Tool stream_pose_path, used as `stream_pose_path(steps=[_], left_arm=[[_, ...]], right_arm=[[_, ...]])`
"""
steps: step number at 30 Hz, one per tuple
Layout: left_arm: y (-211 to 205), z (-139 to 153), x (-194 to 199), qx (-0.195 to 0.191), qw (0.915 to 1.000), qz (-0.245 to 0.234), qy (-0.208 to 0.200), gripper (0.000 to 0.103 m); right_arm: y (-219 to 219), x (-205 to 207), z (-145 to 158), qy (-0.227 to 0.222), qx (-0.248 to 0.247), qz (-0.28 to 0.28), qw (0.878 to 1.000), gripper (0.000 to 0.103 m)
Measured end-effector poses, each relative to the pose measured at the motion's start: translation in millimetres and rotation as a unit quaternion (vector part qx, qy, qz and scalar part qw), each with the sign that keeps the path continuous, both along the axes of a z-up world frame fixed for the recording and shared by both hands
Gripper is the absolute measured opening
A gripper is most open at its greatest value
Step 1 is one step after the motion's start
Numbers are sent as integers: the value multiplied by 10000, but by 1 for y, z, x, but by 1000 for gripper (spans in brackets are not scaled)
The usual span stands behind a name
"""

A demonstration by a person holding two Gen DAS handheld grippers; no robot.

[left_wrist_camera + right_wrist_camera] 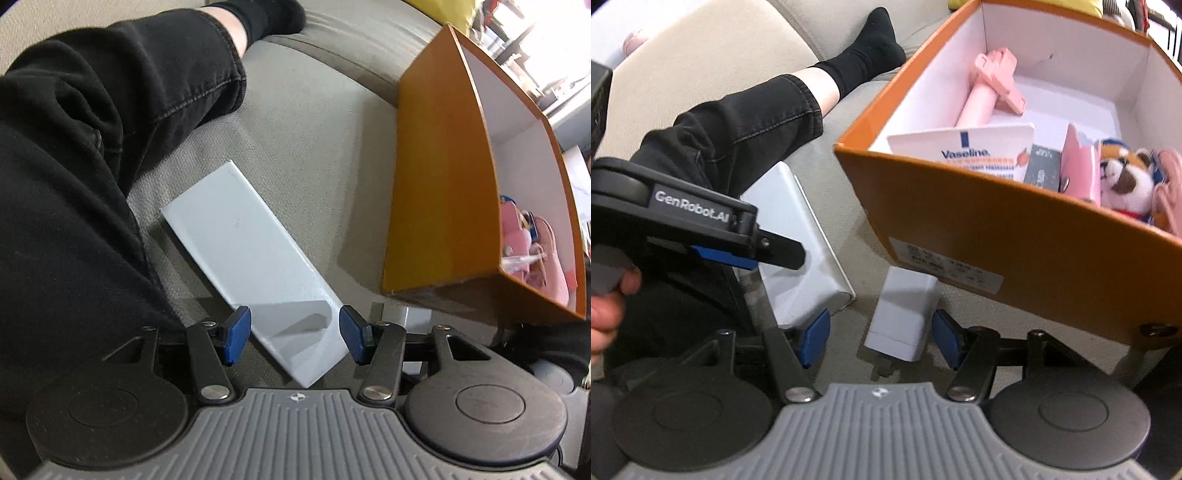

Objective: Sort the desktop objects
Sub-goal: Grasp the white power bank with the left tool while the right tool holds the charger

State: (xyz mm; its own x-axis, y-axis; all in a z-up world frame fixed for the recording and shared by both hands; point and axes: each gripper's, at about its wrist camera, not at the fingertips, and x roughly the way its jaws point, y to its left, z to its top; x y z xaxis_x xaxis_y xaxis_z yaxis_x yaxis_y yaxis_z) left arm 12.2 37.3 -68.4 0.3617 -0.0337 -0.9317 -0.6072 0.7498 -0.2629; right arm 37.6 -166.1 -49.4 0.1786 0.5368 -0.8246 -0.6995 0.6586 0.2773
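A flat white power bank (243, 254) lies on the beige sofa cushion; it also shows in the right wrist view (790, 243). My left gripper (295, 336) is open, its blue pads on either side of the power bank's near end, above it. A white charger plug (903, 317) lies on the cushion in front of the orange box (1015, 229). My right gripper (879, 339) is open with the plug between its pads, nearer the right pad. The left gripper (746, 254) shows from the side over the power bank.
The orange box (443, 177) holds a pink selfie stick (986, 92), a Vaseline pack (967, 147), a plush toy (1123, 177) and pink items. A person's leg (92, 147) in black trousers lies on the cushion at the left, close to the power bank.
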Motion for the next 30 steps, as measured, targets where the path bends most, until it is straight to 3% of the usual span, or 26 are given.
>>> stream_pose_path(steps=[3, 5, 8, 11, 19, 26, 30], left_arm=[[2, 0, 6, 3, 9998, 78, -158, 62], [1, 3, 13, 283, 9993, -169, -201, 62], [1, 5, 25, 576, 9967, -547, -154, 62], [4, 8, 31, 516, 9965, -652, -94, 61], [19, 15, 4, -194, 9990, 373, 138, 64], [19, 2, 7, -384, 9908, 1231, 409, 66], [15, -1, 11, -227, 9861, 1534, 604, 66]], right_arm=[[-1, 5, -4, 103, 106, -45, 9999, 53], [-1, 8, -7, 242, 190, -46, 9995, 41], [3, 11, -15, 518, 219, 15, 9984, 41], [5, 8, -15, 473, 189, 87, 9987, 44], [7, 5, -16, 435, 152, 213, 9987, 49], [0, 10, -15, 562, 397, 158, 9975, 49], [-4, 12, -16, 671, 560, 190, 9960, 50]])
